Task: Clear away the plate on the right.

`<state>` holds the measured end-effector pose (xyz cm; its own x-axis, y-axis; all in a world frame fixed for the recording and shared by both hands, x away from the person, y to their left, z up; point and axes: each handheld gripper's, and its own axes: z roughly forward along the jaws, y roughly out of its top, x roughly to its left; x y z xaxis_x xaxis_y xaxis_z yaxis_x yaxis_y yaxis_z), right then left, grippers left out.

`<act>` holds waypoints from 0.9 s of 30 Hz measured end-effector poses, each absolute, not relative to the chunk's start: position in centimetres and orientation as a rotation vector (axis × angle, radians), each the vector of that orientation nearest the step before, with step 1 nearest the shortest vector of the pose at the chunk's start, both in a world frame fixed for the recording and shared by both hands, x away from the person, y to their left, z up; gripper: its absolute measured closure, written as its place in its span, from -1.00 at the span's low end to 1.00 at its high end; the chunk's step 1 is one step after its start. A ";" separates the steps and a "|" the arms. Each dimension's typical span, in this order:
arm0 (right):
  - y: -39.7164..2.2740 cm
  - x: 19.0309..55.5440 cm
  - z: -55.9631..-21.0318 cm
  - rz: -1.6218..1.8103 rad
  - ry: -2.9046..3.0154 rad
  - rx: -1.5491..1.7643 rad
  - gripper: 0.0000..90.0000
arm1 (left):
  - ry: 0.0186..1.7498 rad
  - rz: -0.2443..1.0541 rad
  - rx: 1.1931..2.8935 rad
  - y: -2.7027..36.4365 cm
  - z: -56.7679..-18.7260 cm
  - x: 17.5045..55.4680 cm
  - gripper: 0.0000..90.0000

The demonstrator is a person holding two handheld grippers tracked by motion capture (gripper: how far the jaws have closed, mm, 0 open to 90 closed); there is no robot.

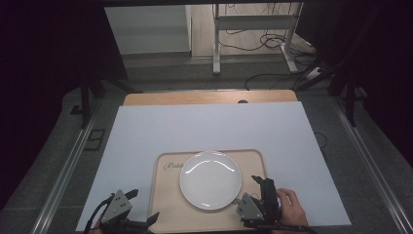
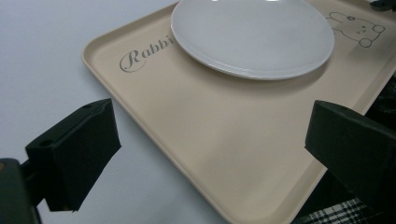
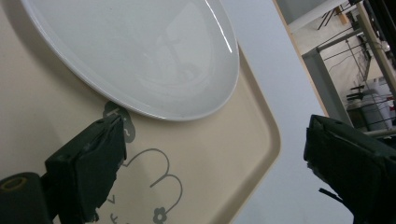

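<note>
A round white plate (image 1: 210,179) lies on a beige tray (image 1: 163,195) at the near middle of the table. My left gripper (image 1: 142,205) is at the tray's near left corner, open. In the left gripper view its jaws (image 2: 210,135) stand wide on either side of the tray's edge (image 2: 154,107), apart from it, with the plate (image 2: 252,37) beyond. My right gripper (image 1: 247,191) is at the tray's near right side, held by a hand. Its jaws (image 3: 215,158) are open across the tray's rim (image 3: 261,154), close to the plate (image 3: 140,51) but not touching it.
The tray rests on a large white board (image 1: 209,126) that covers a wooden table (image 1: 209,97). The tray carries the word "Rabbit" (image 2: 140,56) and a rabbit drawing (image 3: 159,186). A metal frame and cables (image 1: 253,44) stand on the floor behind the table.
</note>
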<state>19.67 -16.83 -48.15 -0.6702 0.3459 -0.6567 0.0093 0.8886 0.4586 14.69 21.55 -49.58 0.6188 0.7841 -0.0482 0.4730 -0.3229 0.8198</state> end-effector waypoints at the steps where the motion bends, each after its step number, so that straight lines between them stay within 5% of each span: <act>1: -16.9 19.7 -48.1 0.546 2.256 0.259 -0.89 | 0.991 0.457 1.981 21.6 -49.6 14.7 -0.93; 27: -19.8 20.9 -47.4 0.704 2.276 0.503 -1.00 | 0.992 0.456 1.981 21.6 -49.6 14.7 -0.93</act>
<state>20.94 -19.79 -47.39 -0.6855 0.5277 -0.5016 0.1524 0.7776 0.6100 14.71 21.56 -49.59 0.6188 0.7840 -0.0489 0.4735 -0.3226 0.8196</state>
